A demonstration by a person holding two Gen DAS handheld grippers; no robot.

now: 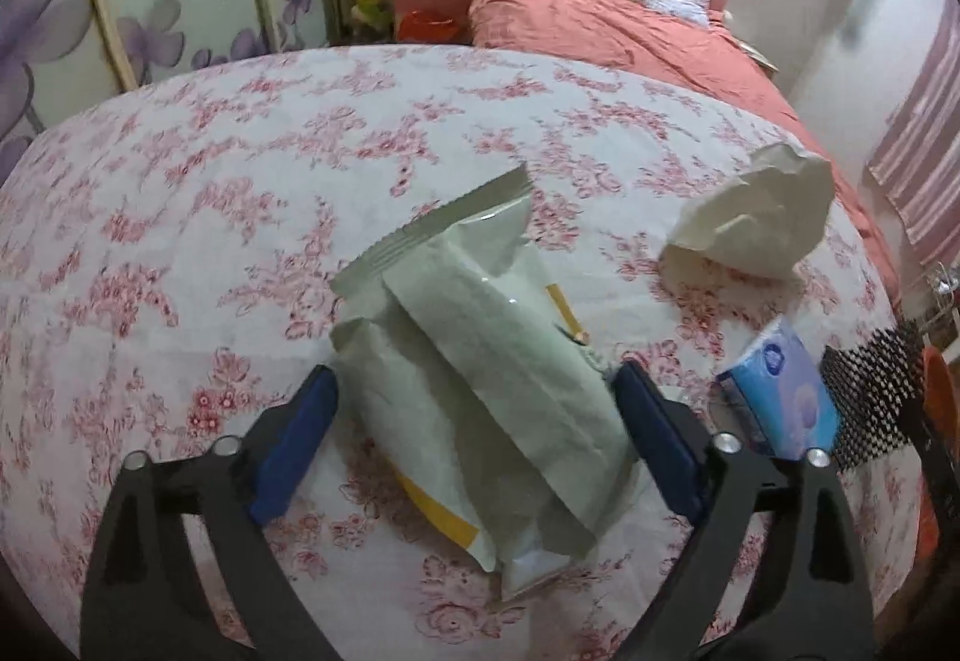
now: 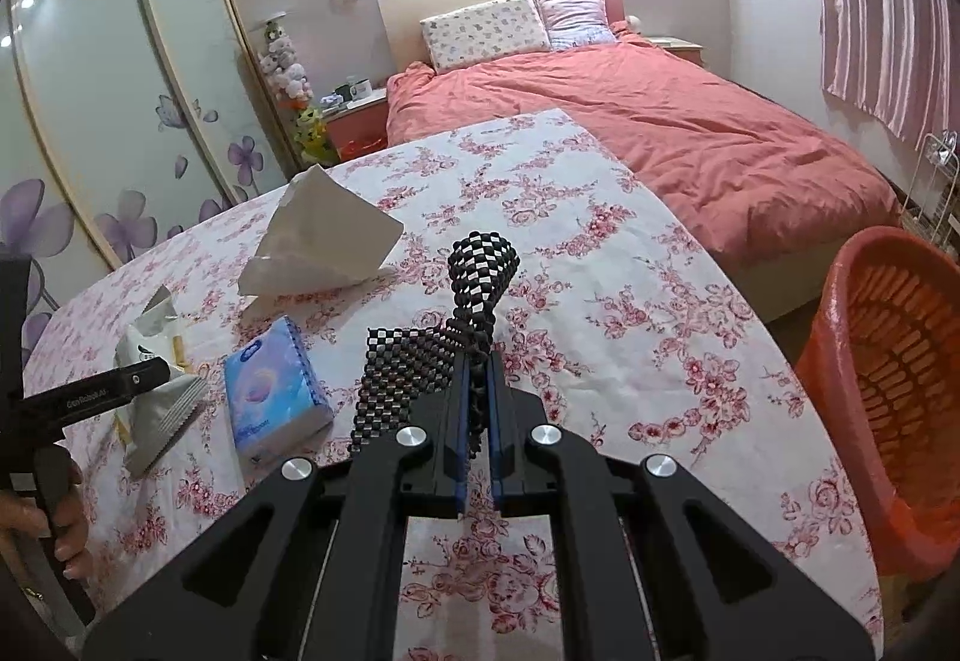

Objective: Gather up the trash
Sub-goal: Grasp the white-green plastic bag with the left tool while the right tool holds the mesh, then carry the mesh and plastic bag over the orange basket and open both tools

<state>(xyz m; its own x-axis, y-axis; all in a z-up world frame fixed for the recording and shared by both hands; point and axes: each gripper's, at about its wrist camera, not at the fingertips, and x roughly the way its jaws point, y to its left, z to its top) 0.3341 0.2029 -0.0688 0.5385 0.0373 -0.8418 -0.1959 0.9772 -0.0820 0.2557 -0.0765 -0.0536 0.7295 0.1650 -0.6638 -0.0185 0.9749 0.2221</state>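
Covering the table, a floral cloth (image 2: 600, 241) fronts a pink bed (image 2: 660, 121); left tool (image 1: 474, 379) gapes around a wrapper (image 1: 480, 361), right tool (image 2: 477, 379) pinches a checkered mat (image 2: 420, 361).

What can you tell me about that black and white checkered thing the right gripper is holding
The checkered mat looks woven or beaded from small black and white squares, flexible. The right gripper is shut on a twisted fold of it, so one end stands up above the fingers while the rest drapes on the floral tablecloth, beside the blue tissue pack.
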